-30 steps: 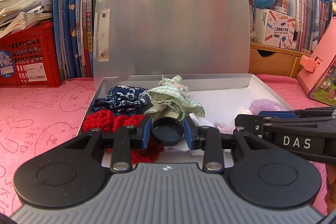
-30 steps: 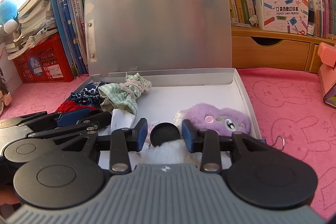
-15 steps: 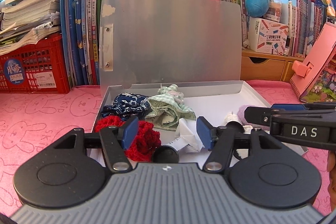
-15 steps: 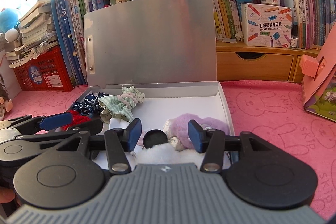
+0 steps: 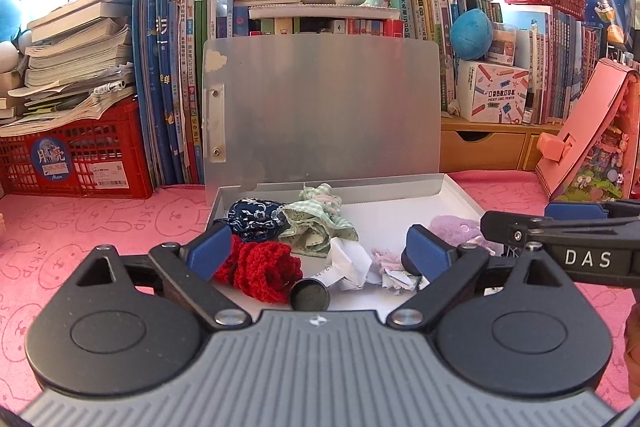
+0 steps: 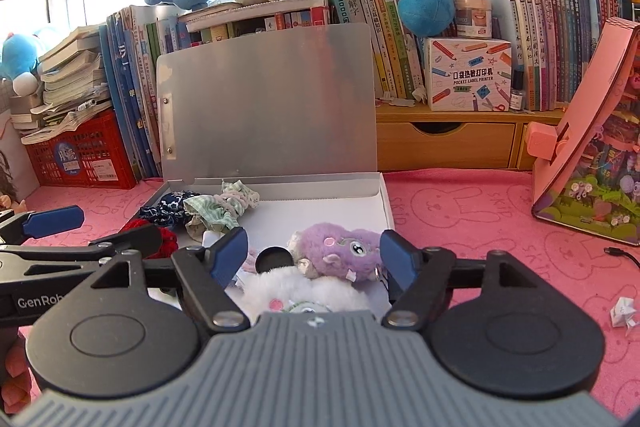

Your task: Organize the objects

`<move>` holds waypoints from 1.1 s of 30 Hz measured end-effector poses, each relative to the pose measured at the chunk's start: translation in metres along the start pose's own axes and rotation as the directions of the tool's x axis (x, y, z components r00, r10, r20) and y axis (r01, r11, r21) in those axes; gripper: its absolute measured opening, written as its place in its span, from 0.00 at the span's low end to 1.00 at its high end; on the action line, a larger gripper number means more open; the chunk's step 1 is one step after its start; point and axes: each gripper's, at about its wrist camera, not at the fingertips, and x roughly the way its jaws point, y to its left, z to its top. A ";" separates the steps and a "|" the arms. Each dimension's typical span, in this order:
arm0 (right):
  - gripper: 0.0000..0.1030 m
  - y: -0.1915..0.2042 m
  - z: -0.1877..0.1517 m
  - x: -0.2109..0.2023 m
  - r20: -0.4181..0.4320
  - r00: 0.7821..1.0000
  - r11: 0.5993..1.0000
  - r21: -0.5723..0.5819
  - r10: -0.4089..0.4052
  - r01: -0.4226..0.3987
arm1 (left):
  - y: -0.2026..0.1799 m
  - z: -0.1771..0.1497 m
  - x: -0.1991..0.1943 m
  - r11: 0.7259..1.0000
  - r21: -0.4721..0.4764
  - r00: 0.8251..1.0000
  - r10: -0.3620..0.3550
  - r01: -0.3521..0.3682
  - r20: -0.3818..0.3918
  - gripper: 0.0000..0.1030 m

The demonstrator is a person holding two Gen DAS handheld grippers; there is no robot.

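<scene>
A shallow white storage box (image 5: pixel 456 189) (image 6: pixel 386 203) lies open on the pink mat, its translucent lid (image 5: pixel 320 111) upright. Inside lie a red knitted scrunchie (image 5: pixel 260 265), a navy patterned one (image 5: pixel 254 217), a green checked one (image 5: pixel 316 223), crumpled paper (image 5: pixel 352 261), a small black round cap (image 5: pixel 309 294) (image 6: pixel 273 259), a purple plush toy (image 6: pixel 340 247) and a white plush toy (image 6: pixel 296 291). My left gripper (image 5: pixel 320 251) is open and empty above the box's front edge. My right gripper (image 6: pixel 312 257) is open and empty over the plush toys.
Books, a red crate (image 5: pixel 76 163), plush toys and a label printer box (image 6: pixel 468 75) line the back. A pink folder stand (image 6: pixel 592 147) is at the right. A crumpled paper scrap (image 6: pixel 622 311) and a black cable (image 6: pixel 624 255) lie on the mat at the right.
Both grippers opened and drew back from the box. Each black cap they were shut on now lies in the box.
</scene>
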 end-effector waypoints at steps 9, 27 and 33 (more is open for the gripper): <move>0.92 0.000 -0.008 -0.019 0.017 1.000 1.000 -0.023 -0.020 0.020 | -0.001 -0.007 -0.019 0.999 0.020 1.000 0.025 -0.025 0.007 0.99; 1.00 0.002 -0.025 -0.040 0.042 0.998 0.998 -0.051 -0.044 0.047 | -0.005 -0.018 -0.048 0.999 0.052 1.000 -0.011 0.010 0.018 1.00; 1.00 0.003 -0.033 -0.047 0.027 0.999 0.998 -0.061 -0.033 0.035 | -0.004 -0.028 -0.057 0.999 0.036 0.999 -0.032 0.031 0.009 1.00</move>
